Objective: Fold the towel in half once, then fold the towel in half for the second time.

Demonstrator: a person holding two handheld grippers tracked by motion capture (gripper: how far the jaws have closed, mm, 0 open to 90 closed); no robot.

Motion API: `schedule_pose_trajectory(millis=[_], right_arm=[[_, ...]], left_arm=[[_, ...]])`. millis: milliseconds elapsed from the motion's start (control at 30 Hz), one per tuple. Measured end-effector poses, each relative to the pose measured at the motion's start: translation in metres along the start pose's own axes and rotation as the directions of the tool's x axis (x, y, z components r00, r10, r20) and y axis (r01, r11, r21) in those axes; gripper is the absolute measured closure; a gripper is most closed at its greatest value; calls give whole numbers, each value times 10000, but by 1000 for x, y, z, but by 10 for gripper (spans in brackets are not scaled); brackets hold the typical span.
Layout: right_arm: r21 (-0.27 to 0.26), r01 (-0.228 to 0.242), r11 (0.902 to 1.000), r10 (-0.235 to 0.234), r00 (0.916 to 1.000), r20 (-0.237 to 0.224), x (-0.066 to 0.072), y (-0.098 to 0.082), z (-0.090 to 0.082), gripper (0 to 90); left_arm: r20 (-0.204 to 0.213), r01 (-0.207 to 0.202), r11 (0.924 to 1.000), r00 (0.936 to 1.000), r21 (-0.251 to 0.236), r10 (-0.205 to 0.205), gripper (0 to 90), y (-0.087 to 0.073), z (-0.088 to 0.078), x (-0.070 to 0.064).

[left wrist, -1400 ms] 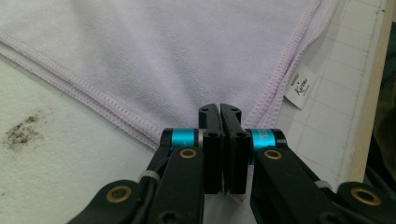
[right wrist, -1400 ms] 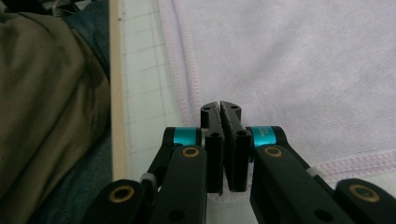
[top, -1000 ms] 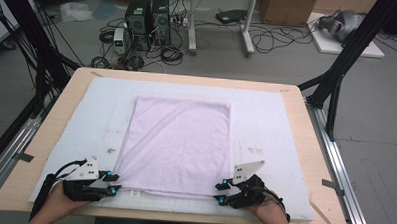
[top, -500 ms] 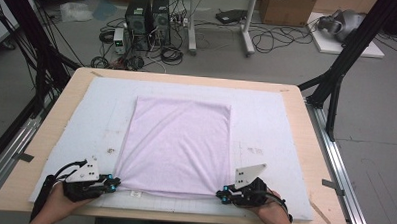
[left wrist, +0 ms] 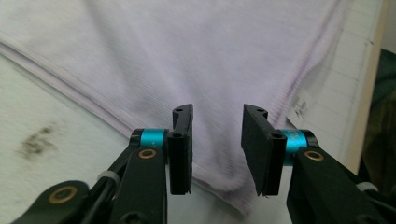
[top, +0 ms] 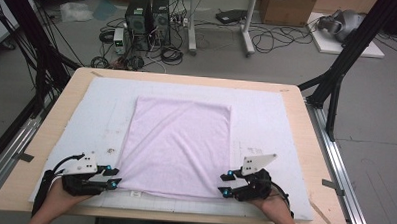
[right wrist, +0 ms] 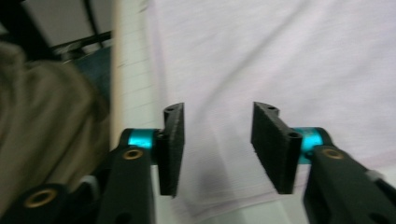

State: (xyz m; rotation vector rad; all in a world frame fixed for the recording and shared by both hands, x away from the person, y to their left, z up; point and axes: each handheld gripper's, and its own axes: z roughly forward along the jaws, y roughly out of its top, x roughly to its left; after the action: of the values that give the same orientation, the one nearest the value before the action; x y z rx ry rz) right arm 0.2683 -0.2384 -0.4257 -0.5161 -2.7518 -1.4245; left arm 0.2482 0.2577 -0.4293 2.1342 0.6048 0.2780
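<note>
A pale lilac cloth (top: 178, 144) lay spread flat in the middle of a white pad (top: 281, 125) that covered most of the wooden surface (top: 56, 107), its four edges roughly square to the pad and its near edge close to the person's side. In the high view the left gripper (top: 113, 177) sat at the cloth's near left corner, held low over the pad in the left hand (top: 58, 199), and the right gripper (top: 226, 184) sat at the near right corner in the right hand (top: 273, 207); the two were well apart, one at each end of the near hem. The left gripper's fingers (left wrist: 181, 149) had just been opening and stood parted with a clear gap between them; in the left gripper view the corner of the cloth (left wrist: 201, 56) lay flat below and beyond that gap, its hemmed edges meeting near the fingers, and neither pad pressed on it. The right gripper's fingers (right wrist: 172, 149) had likewise just been opening and stood apart; in the right gripper view, somewhat blurred, the cloth (right wrist: 289, 56) ran flat beneath the gap with its hem across the bottom, and nothing was clamped. Dark smudges (left wrist: 37, 140) marked the pad beside the left corner. Beyond the surface, computer towers (top: 147, 17) and loose cables (top: 284, 40) lay on the floor.
</note>
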Motion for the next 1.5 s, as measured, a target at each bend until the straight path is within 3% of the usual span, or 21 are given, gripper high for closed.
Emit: schedule_pose_trajectory(millis=[67, 133, 300, 500, 1167, 1500], right_arm=[[-178, -236, 9996, 240, 9995, 228, -7, 2, -2, 509], [-271, -390, 9989, 410, 9963, 759, -14, 5, -3, 456], [-475, -696, 9964, 752, 9888, 1287, -31, 11, -5, 390], [-649, -575, 9962, 680, 9826, 1730, -48, 16, -1, 362], [-610, -635, 9961, 734, 9815, 1766, -71, 31, 5, 326], [-502, -585, 9970, 664, 9823, 1751, -81, 42, 7, 323]], left_arm=[[-183, 114, 9998, 9998, -173, -117, 592, 4, 0, 5], [-306, 291, 9988, 9991, -402, -303, 566, 9, 0, 12], [-663, 428, 9966, 9967, -700, -474, 496, 22, 5, 24], [-777, 619, 9943, 9946, -868, -687, 471, 31, 18, 38], [-667, 435, 9964, 9966, -727, -484, 456, 54, 35, 54], [-660, 804, 9941, 9942, -726, -852, 460, 62, 33, 73]])
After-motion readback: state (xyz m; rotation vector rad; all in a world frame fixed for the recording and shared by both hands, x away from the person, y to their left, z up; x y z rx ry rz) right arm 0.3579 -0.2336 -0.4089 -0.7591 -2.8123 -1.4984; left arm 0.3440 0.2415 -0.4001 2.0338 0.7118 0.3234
